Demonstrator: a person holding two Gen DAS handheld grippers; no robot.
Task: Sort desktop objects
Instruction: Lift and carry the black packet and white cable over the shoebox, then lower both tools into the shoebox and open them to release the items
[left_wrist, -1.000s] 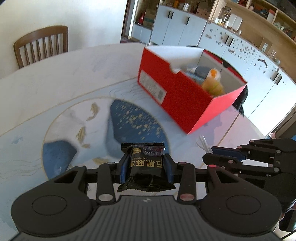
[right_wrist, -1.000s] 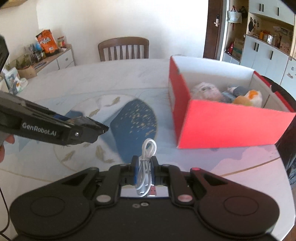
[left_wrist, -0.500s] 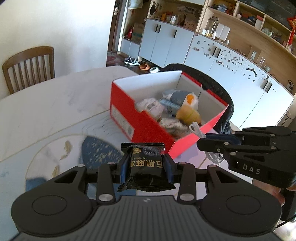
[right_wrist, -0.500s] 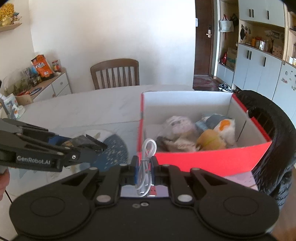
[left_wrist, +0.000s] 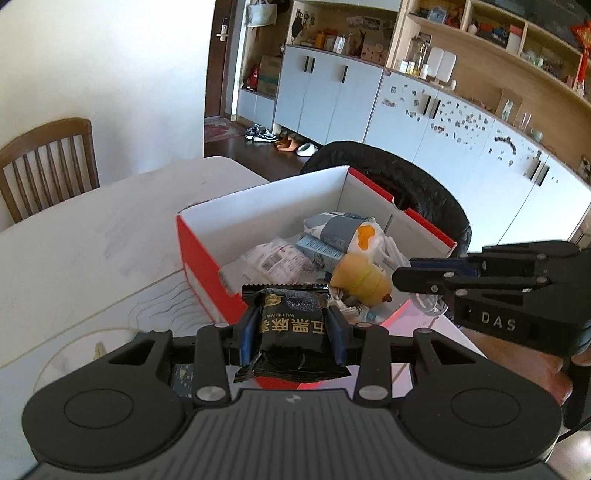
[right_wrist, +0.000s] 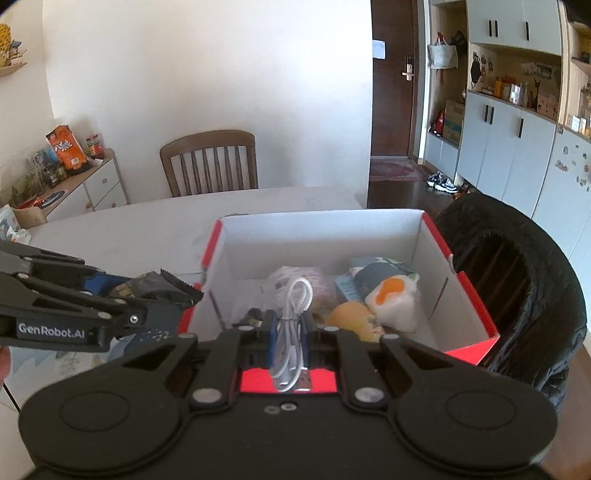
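Red box (right_wrist: 469, 314) beneath 2 grippers: left gripper (left_wrist: 291, 328) grasps 1 black snack packet (left_wrist: 290, 332), right gripper (right_wrist: 289, 332) 1 white cable (right_wrist: 290, 325)

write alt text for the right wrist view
The right tongs grip a coiled white USB cable above the near edge of an open red box holding plush toys and packets. At left, the left tongs hold a dark snack packet.

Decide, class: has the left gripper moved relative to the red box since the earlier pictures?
Yes. The left gripper, holding the black snack packet, has come up to the red box near corner.
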